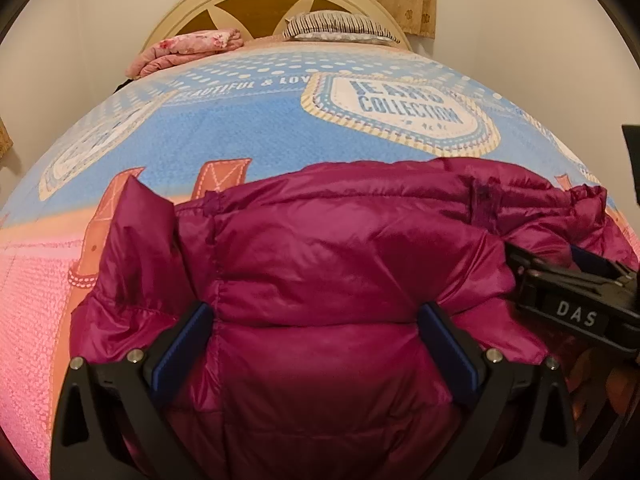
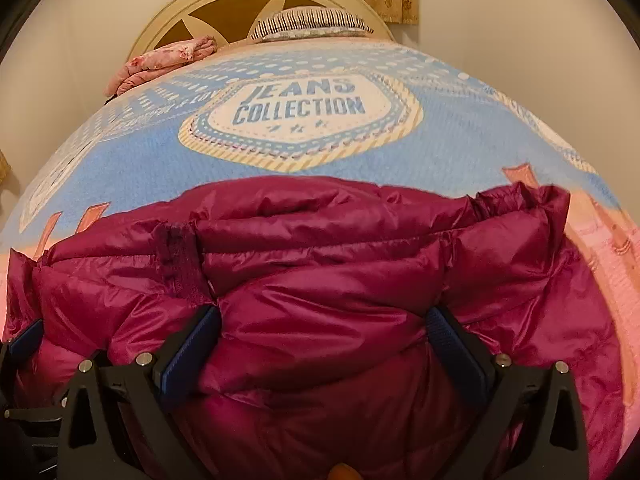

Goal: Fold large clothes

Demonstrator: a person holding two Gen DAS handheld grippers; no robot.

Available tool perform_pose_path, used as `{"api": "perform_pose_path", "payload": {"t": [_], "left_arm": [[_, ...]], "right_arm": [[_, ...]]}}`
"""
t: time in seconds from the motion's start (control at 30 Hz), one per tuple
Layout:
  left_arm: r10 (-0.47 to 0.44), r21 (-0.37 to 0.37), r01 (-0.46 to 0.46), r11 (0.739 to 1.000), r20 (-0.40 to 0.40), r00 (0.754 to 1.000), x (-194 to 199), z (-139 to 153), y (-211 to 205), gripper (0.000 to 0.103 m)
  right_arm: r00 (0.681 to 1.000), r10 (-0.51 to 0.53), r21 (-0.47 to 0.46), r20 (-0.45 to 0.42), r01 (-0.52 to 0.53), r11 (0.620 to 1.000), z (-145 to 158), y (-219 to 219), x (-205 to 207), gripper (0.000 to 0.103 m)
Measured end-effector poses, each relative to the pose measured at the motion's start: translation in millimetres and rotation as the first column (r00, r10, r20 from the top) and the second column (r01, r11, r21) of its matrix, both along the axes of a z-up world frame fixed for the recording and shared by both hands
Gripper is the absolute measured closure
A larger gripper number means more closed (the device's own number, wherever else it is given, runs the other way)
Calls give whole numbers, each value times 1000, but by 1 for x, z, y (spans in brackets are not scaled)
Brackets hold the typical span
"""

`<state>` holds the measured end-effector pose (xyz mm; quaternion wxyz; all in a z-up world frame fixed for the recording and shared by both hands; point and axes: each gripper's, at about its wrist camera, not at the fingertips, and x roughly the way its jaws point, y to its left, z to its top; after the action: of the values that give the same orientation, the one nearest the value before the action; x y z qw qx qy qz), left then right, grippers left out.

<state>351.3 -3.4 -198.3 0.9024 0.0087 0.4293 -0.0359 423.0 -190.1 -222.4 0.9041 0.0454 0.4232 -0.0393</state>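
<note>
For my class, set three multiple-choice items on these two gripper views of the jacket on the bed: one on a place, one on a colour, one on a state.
1. Where does the striped pillow lie?
A. by the headboard
B. on the jacket
C. on the floor

2. What colour is the puffer jacket?
A. navy
B. magenta
C. grey

3. How do the left gripper and right gripper stand?
A. both shut on nothing
B. both far from the jacket
C. both spread wide with jacket padding between the fingers

Key: 1 A, it rests at the far end of the bedspread against the headboard. 2 B, the quilted shell is magenta. 3 C, each wrist view shows fabric bulging between spread fingers.
</note>
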Motion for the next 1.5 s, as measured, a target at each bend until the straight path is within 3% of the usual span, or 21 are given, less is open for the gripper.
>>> {"api": "perform_pose_path", "payload": {"t": [0.2, 0.37, 0.47, 0.57, 0.63, 0.7, 0.8, 0.93, 1.07, 1.23, 1.3, 1.43, 1.47, 1.5], "left_arm": [[-8, -25, 9, 1000, 18, 1000, -8, 7, 6, 0], [0, -131, 10, 991, 77, 997, -37, 32, 36, 0], [33, -153, -11, 988, 145, 989, -74, 48, 64, 0], [80, -173, -55, 983, 141, 987, -97, 44, 86, 0], [114, -195, -88, 977, 126, 985, -115, 37, 101, 0], [140, -206, -115, 972, 113, 984, -129, 30, 111, 0], [152, -258, -130, 957, 65, 986, -144, 15, 121, 0], [142, -382, -141, 913, -25, 989, -156, -7, 125, 0], [115, -418, -94, 903, 26, 993, -166, 2, 114, 0], [67, -491, -51, 870, 16, 998, -161, 1, 103, 4], [77, -513, -53, 857, 27, 997, -159, -2, 107, 11], [74, -555, -56, 830, 10, 997, -150, -7, 117, 56], [68, -550, -46, 834, 20, 997, -151, -5, 116, 66], [57, -548, -26, 836, 40, 998, -152, -1, 116, 68]], "right_arm": [[1000, 24, 30, -9, -24, 999, 1, 0, -3, 1], [975, 96, 61, 200, -110, 992, 56, -13, -69, 1], [966, 134, 7, 223, -139, 990, 66, -13, -102, 1], [969, 180, -66, 168, -171, 983, 47, -2, -107, 1], [974, 193, -117, 117, -180, 977, 18, 8, -98, 1], [978, 190, -79, 83, -184, 980, -1, 5, -90, 1], [981, 180, -47, 69, -177, 983, -2, 1, -84, 1], [981, 180, -44, 69, -178, 983, -3, 0, -84, 1], [981, 180, -42, 74, -177, 983, -3, 0, -85, 1], [980, 180, -31, 84, -178, 984, -4, -1, -87, 1], [979, 180, -18, 90, -180, 984, -4, -4, -89, 1], [979, 181, -17, 88, -180, 983, -4, -6, -91, 1], [980, 184, -26, 82, -182, 983, -3, -6, -92, 1], [979, 190, -43, 69, -187, 981, 1, -5, -95, 1]]}}
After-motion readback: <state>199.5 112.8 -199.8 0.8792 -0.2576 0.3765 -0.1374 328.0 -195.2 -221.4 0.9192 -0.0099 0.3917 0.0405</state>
